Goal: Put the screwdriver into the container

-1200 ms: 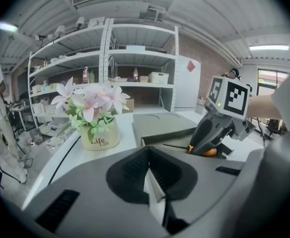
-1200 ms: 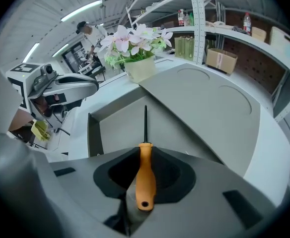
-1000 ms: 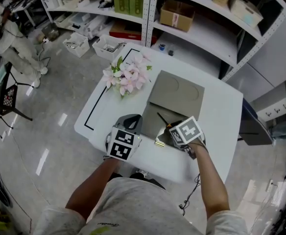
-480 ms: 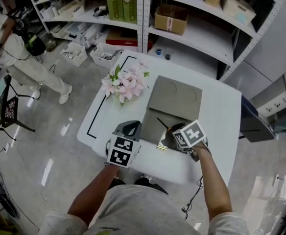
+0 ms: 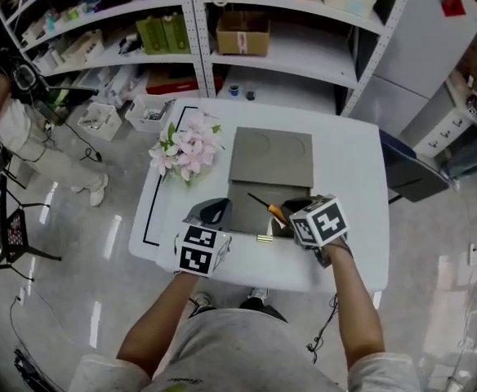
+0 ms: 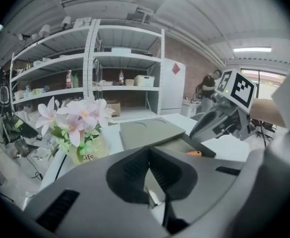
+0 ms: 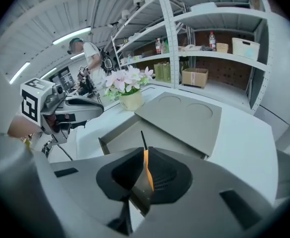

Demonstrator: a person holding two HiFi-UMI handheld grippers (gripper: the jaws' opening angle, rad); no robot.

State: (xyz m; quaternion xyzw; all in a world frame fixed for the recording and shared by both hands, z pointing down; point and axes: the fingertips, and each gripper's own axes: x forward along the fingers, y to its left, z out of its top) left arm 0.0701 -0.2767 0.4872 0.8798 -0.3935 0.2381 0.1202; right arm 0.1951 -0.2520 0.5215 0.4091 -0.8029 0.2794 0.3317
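Note:
A grey container (image 5: 247,211) lies open on the white table (image 5: 349,178), its lid (image 5: 271,155) folded back. My right gripper (image 5: 286,217) is at the container's front right corner, shut on the screwdriver (image 5: 268,208) by its orange handle. In the right gripper view the black shaft (image 7: 143,140) sticks out past the right gripper (image 7: 145,155) over the container's tray (image 7: 127,135). My left gripper (image 5: 210,212) is at the container's front left corner. In the left gripper view the left gripper (image 6: 149,155) is shut with nothing in it, and the right gripper (image 6: 224,118) shows across the container.
A vase of pink flowers (image 5: 185,147) stands on the table left of the lid. A brass latch (image 5: 265,238) is on the container's front edge. Metal shelves (image 5: 255,31) with boxes run behind the table. A person (image 5: 10,125) stands on the floor at far left.
The head view has swung, so the table sits higher and more central. The screwdriver's orange handle now shows ahead of the right gripper. Both grippers stay at the container's front corners.

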